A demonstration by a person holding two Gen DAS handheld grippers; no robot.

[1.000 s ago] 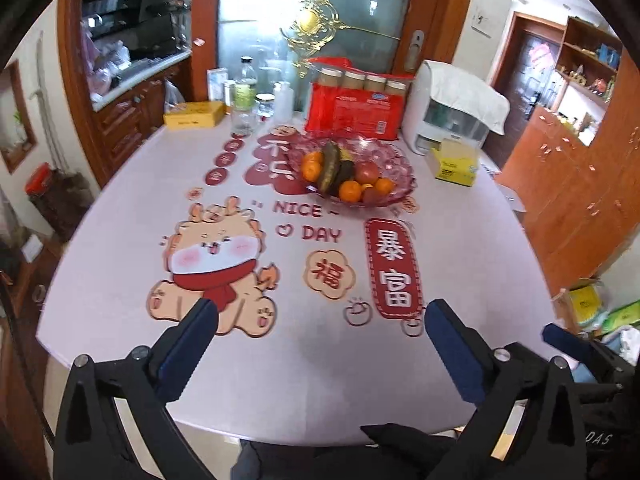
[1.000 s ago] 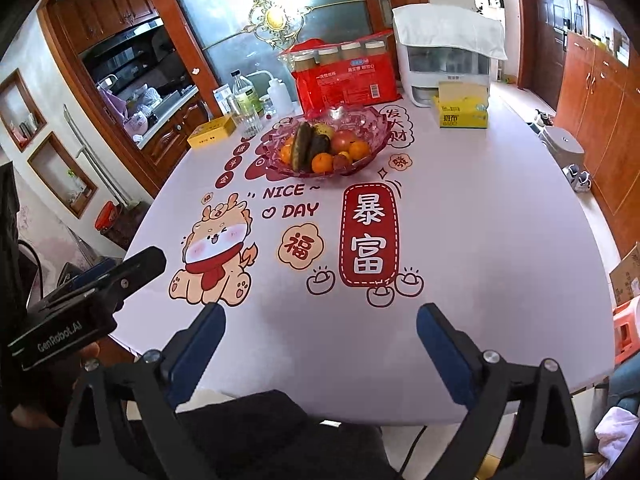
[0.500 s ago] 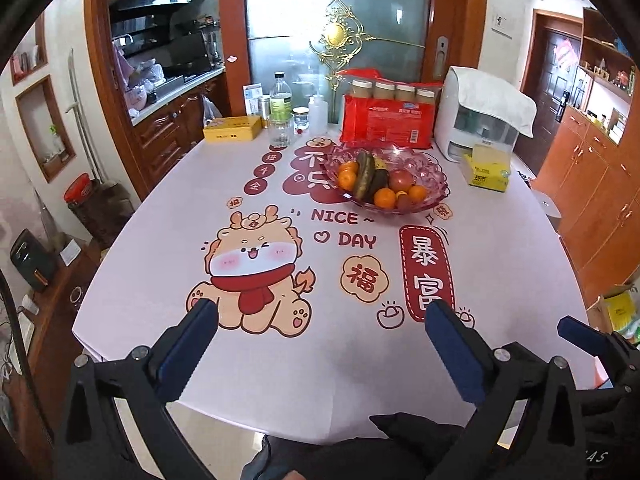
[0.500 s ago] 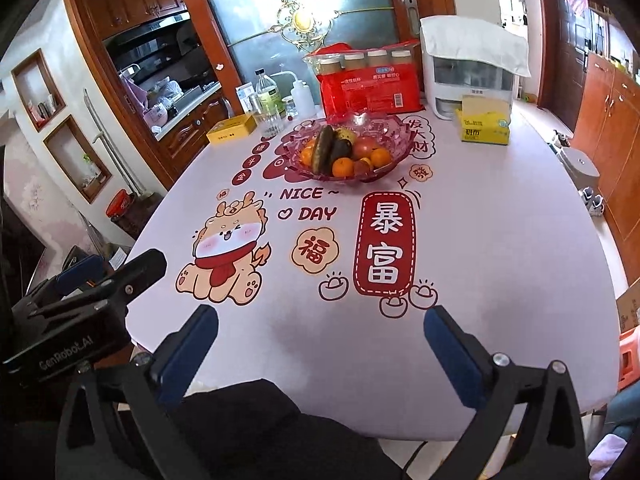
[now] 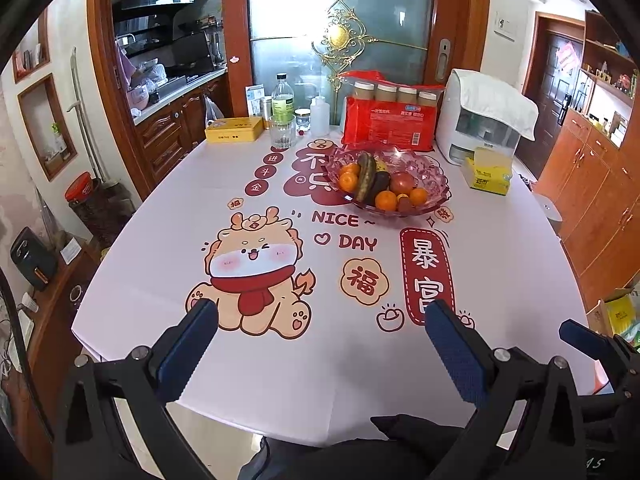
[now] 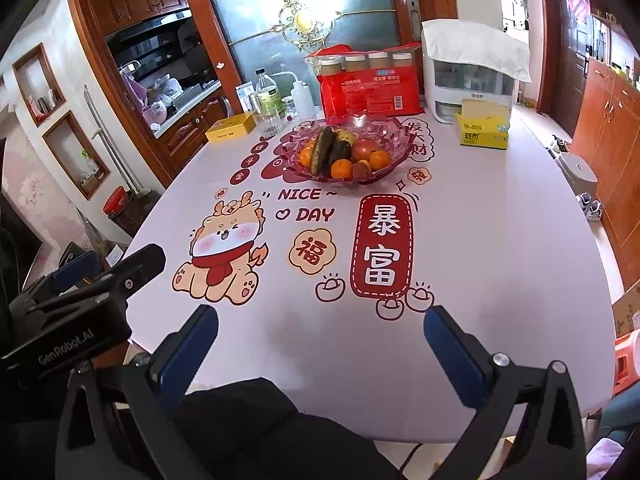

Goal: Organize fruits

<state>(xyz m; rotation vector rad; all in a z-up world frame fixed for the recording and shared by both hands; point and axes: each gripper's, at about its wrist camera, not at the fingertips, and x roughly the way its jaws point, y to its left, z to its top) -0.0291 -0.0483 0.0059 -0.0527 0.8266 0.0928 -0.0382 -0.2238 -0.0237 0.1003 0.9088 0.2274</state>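
Observation:
A pink glass fruit bowl (image 5: 434, 168) (image 6: 394, 130) stands at the far middle of the table. It holds several oranges (image 5: 386, 200) (image 6: 342, 169), a cucumber (image 5: 365, 176) (image 6: 321, 148), a dark avocado (image 5: 380, 182) and a red apple (image 5: 401, 182) (image 6: 363, 147). My left gripper (image 5: 320, 336) is open and empty above the table's near edge. My right gripper (image 6: 320, 334) is open and empty above the near edge, far from the bowl. The left gripper's body shows at the left of the right wrist view (image 6: 80, 312).
The table (image 5: 280, 380) has a white cloth printed with a cartoon dragon. Behind the bowl stand a red pack of jars (image 5: 390, 120), a white appliance (image 5: 484, 124), a yellow tissue box (image 5: 490, 172), a yellow tin (image 5: 234, 129), bottles and a glass (image 5: 282, 132).
Both grippers have moved forward and tilted up, so the bowl and far end of the table sit lower and nearer in view. Both stay open and empty.

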